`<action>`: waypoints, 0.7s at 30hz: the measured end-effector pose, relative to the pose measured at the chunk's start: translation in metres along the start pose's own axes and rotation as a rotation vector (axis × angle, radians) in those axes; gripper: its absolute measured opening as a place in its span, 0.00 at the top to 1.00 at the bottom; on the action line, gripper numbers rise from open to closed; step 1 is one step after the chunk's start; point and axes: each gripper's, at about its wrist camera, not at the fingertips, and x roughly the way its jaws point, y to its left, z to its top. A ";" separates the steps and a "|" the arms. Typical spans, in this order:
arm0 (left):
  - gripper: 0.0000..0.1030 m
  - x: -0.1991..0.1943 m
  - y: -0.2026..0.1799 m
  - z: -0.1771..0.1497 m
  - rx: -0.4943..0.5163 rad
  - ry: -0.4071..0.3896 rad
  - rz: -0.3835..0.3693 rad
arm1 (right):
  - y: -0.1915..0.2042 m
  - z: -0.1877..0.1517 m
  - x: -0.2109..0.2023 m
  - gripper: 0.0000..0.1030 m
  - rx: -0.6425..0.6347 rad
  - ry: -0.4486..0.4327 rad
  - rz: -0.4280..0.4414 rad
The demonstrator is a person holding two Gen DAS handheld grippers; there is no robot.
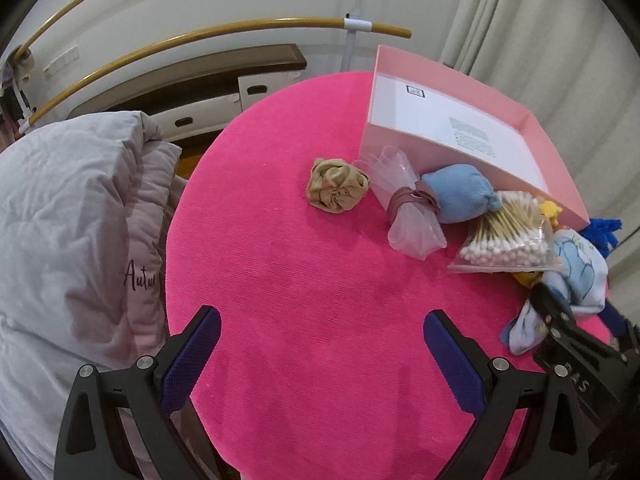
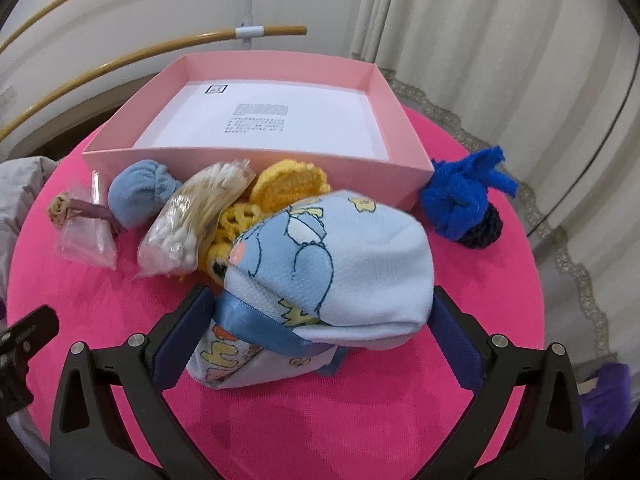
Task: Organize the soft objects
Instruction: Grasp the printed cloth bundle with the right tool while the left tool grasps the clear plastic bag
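right wrist view: our right gripper spreads wide around the printed blue cloth bundle, not visibly pinching it. our left gripper gapes, holding nothing, above the pink tablecloth.

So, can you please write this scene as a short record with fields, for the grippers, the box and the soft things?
left gripper: open, holds nothing, above the pink table
right gripper: jaws wide around the light blue printed cloth, grip not sure
box: pink, open, only a printed sheet inside
outside the box: tan sock ball, blue sock ball, bag of cotton swabs, yellow crochet piece, blue yarn bundle
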 end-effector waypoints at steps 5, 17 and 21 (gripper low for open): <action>0.03 -0.002 -0.004 -0.001 -0.006 0.001 -0.014 | -0.019 -0.005 -0.009 0.18 0.057 0.008 0.101; 0.08 -0.002 -0.030 0.011 0.022 -0.008 -0.087 | -0.051 -0.011 -0.021 0.49 0.114 0.008 0.100; 0.11 0.008 -0.036 0.018 0.016 0.004 -0.083 | -0.054 -0.010 -0.019 0.41 0.095 0.010 0.106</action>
